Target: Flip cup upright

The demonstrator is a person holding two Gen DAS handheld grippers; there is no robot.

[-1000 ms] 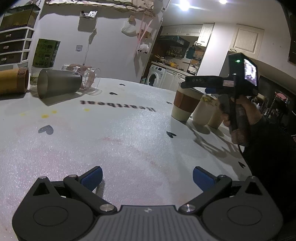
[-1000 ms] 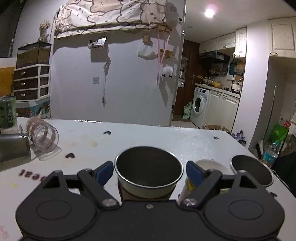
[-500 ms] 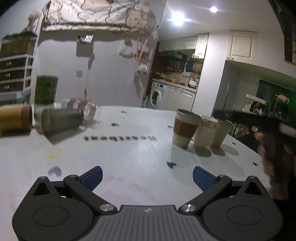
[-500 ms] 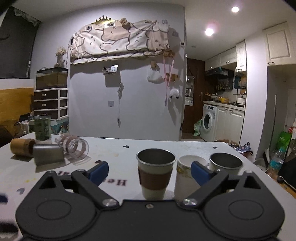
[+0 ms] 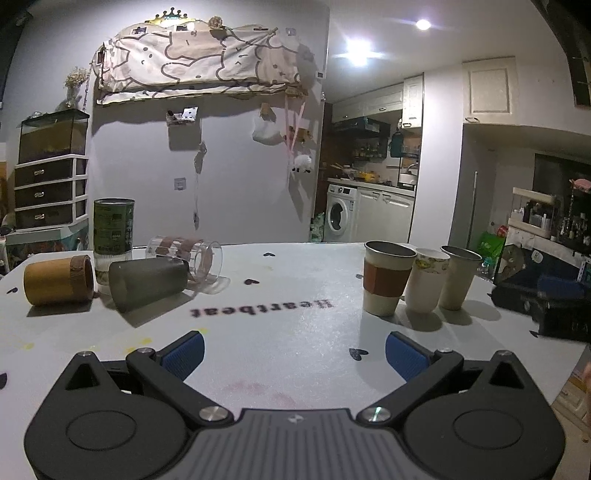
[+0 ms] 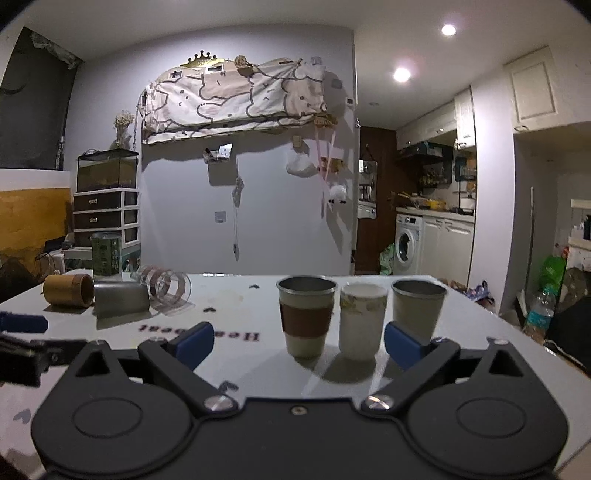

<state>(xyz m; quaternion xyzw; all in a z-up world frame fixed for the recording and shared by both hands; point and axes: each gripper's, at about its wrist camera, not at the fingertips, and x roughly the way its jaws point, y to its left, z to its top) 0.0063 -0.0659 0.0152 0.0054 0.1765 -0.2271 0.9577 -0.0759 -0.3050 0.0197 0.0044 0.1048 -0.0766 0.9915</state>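
Three cups lie on their sides at left of frame: bamboo cup (image 5: 57,279), grey cup (image 5: 147,282), clear glass (image 5: 186,254). Sleeved cup (image 5: 388,282) and two others stand upright at right. Bare table (image 5: 280,325) between. Left gripper (image 5: 293,350) and right gripper (image 6: 298,341) both spread, empty; the right has withdrawn from the sleeved cup.

Dim room, glaring ceiling spotlights (image 5: 423,24), soft tabletop shadows, fisheye-bent edges, mostly sharp
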